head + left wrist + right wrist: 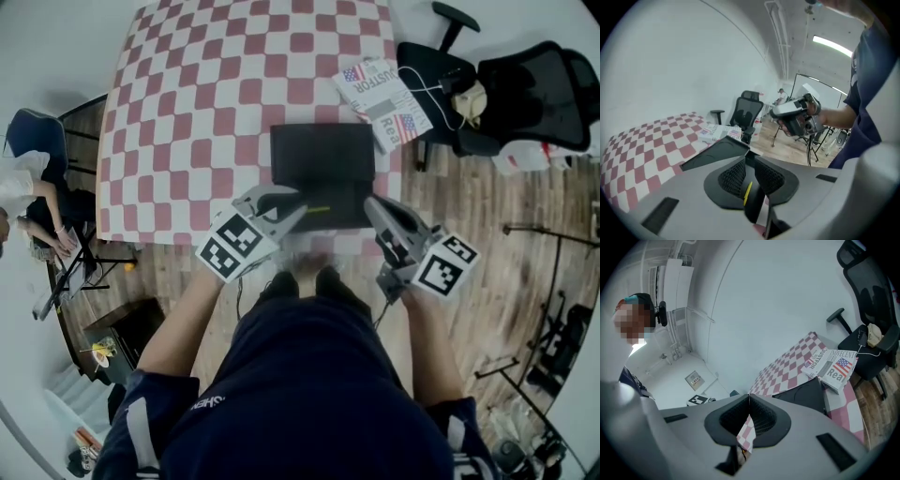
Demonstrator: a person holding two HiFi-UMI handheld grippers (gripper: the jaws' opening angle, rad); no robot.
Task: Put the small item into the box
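Observation:
A black open box (322, 159) sits on the checkered table (197, 112) near its front edge; it also shows in the left gripper view (715, 152) and the right gripper view (806, 394). My left gripper (302, 213) reaches over the box's front part, its jaws closed on a small dark item with a yellow stripe (319, 209), which sits between the pads (746, 192). My right gripper (369, 202) hovers at the box's front right corner. Its jaws (749, 398) meet at the tips with nothing between them.
A stack of printed papers (382, 101) lies on the table right of the box. A black office chair (506, 94) stands off the table's right side on the wooden floor. Stands and cables crowd the floor at the right. A person sits at far left (37, 202).

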